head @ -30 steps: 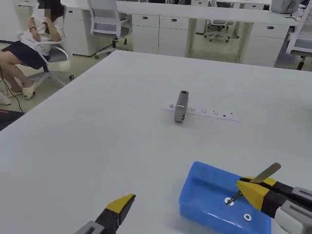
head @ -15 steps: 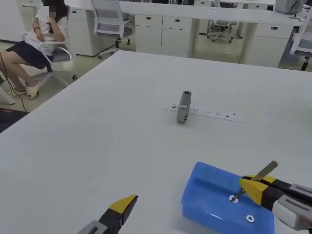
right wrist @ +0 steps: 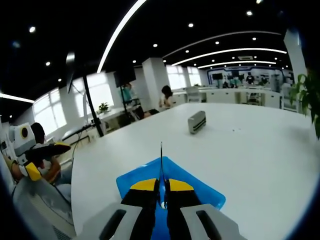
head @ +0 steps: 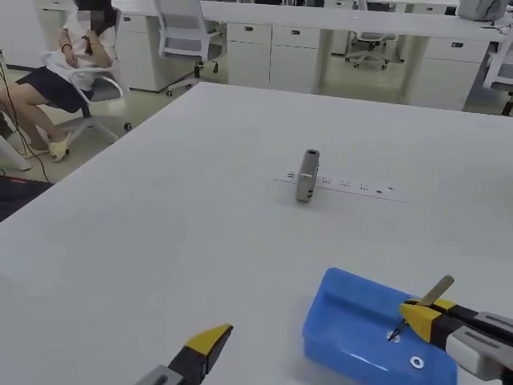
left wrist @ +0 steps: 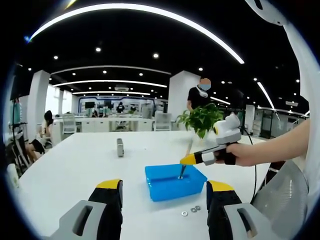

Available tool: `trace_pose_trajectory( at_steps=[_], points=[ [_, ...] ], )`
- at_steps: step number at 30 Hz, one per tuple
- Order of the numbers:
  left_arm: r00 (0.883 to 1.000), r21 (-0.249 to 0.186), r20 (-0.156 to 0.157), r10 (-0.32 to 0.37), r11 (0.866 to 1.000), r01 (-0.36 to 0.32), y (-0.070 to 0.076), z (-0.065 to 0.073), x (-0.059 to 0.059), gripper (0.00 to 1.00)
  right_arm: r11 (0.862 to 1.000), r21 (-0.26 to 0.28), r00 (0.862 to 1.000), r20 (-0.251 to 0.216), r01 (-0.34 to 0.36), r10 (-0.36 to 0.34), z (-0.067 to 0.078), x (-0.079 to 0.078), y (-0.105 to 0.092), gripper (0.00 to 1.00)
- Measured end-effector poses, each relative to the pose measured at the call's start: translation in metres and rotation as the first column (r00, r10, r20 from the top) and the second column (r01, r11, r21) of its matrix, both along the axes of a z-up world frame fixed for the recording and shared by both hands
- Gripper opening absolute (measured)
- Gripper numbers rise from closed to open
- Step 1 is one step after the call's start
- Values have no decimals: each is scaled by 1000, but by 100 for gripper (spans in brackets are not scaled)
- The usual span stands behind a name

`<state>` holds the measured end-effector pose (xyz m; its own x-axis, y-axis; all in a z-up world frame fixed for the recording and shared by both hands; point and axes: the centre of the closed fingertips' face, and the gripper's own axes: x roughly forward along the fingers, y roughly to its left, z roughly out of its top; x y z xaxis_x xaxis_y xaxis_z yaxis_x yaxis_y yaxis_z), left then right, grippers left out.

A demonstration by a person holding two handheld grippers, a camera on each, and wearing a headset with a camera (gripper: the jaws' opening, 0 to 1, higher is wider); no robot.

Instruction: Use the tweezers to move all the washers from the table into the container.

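The blue container (head: 353, 321) stands on the white table (head: 200, 224) at the front right. My right gripper (head: 413, 314) is shut on the thin tweezers (head: 437, 289), whose tip dips inside the container; I cannot tell whether it holds a washer. One washer (head: 417, 362) lies in the container. In the right gripper view the tweezers (right wrist: 161, 160) rise from the shut right gripper (right wrist: 161, 187) over the container (right wrist: 135, 185). My left gripper (left wrist: 165, 200) is open, with three washers (left wrist: 191, 210) on the table in front of the container (left wrist: 175, 181). The left gripper (head: 210, 341) hovers at the front.
A small grey device (head: 307, 175) stands mid-table beside a flush socket strip (head: 353, 187). A person sits on a chair (head: 76, 56) beyond the table's far left corner. A potted plant (left wrist: 200, 120) and a standing person (left wrist: 200, 97) are behind the table.
The head view has drifted, so everything sits slightly right and lower. The right gripper has drawn a little back to the right, its tweezers tip still inside the container.
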<state>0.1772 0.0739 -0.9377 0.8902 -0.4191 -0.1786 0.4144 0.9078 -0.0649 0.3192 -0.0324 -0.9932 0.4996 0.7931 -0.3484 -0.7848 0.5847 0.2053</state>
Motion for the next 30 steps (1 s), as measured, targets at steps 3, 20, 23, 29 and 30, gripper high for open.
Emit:
trace_pose_trajectory(
  at_steps=[3,20,23,29,30],
  points=[
    [1000,4,2,1,1000,-1,0,0,0,68,1000,-5,1000,-16,2,-2,-5,2,-1,3],
    [1000,25,-2,-6,1000,6,-1,-2,-1,65,999,-36,999,-43,20,-22,-17,6,-8,3],
    [1000,29,-6,-5,1000,5,0,-3,-1,65,998,-66,999,-45,8,-11,-24,3,-8,3],
    [1000,33,-10,-8,999,8,0,-4,-1,65,997,-77,999,-43,3,-7,-25,0,-9,3],
    [1000,32,-13,-9,999,10,0,-5,-2,65,997,-77,999,-45,2,-6,-26,-1,-9,3]
  ],
)
